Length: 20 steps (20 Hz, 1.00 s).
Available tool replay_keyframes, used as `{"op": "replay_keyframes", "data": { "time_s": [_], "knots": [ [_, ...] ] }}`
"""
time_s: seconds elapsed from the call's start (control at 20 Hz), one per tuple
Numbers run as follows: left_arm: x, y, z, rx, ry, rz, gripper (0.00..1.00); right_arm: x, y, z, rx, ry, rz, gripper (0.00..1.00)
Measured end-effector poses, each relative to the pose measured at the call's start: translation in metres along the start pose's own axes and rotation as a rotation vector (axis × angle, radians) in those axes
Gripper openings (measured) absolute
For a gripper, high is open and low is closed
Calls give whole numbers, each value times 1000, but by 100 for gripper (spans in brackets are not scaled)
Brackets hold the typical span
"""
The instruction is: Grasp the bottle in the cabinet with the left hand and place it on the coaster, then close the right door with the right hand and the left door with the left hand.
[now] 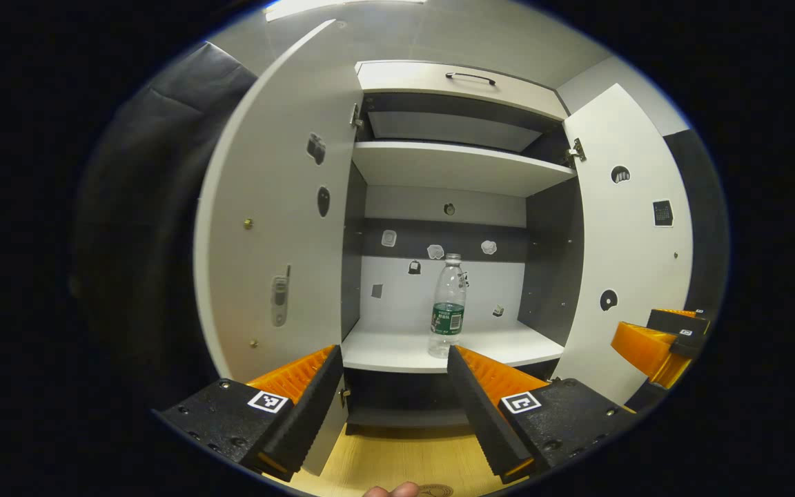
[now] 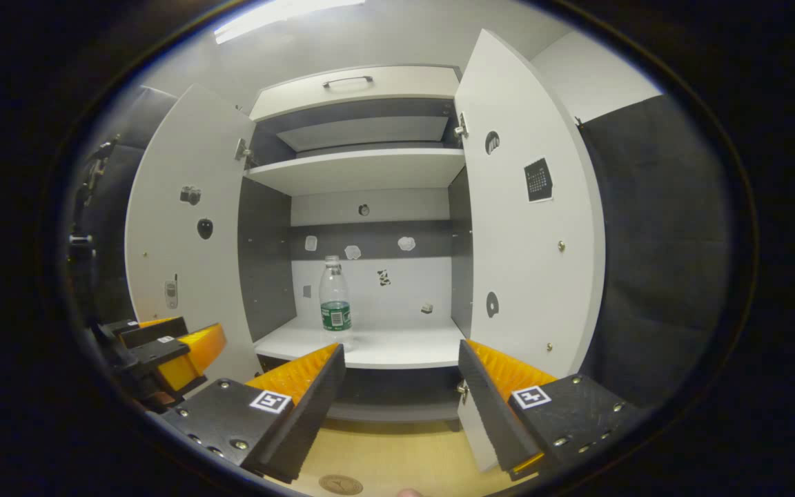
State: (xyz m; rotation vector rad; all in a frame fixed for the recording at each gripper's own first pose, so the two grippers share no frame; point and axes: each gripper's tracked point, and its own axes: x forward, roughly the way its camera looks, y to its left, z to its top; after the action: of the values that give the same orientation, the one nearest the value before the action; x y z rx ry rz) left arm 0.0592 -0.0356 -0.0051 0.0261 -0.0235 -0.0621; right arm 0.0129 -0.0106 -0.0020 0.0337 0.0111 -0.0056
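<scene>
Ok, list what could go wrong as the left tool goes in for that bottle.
1. The bottle is tall, narrow, looks nearly empty and stands upright near the shelf front; a nudge from the open left tool could tip it.
2. The open left door flanks the approach and could be clipped.
3. The coaster lies low at the view's edge, so placement could miss.

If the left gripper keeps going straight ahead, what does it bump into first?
Probably the bottle. The left gripper is open and aimed into the cabinet, with the bottle upright on the shelf a bit right of centre, near one finger. Depth is hard to judge.
</scene>
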Motion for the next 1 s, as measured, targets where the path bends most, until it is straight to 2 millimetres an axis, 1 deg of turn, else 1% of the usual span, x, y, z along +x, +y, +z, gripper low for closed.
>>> {"op": "replay_keyframes", "data": {
  "time_s": [0.2,0.25,0.3,0.35,0.4,0.45,0.6,0.65,0.7,0.75,0.8,1.0],
  "knots": [
    [43,-18,3,0,-20,-35,96,4,-5,-1,0,9,-11,100],
    [56,-24,4,-3,-25,-47,96,5,-7,-2,-3,13,-14,97],
    [67,-29,6,-4,-32,-59,99,7,-8,-2,-7,15,-17,100],
    [79,-33,7,-3,-37,-65,96,8,-10,-3,-9,17,-20,97],
    [91,-38,9,-6,-40,-77,100,10,-11,-3,-10,21,-22,96],
    [102,-43,9,-8,-39,-85,96,13,-12,-4,-11,25,-23,96],
    [137,-56,9,-18,-39,-110,96,19,-17,-4,-18,33,-36,96],
    [148,-60,10,-21,-42,-117,96,22,-18,-5,-19,35,-40,100],
    [159,-65,9,-17,-40,-128,96,24,-19,-6,-18,40,-43,97],
    [168,-68,6,-15,-35,-130,96,27,-20,-6,-17,44,-45,97],
    [178,-71,5,-16,-34,-137,96,28,-21,-6,-16,46,-47,100],
    [210,-86,-1,-31,-22,-156,96,33,-27,-6,-25,52,-64,100]
  ]
}}
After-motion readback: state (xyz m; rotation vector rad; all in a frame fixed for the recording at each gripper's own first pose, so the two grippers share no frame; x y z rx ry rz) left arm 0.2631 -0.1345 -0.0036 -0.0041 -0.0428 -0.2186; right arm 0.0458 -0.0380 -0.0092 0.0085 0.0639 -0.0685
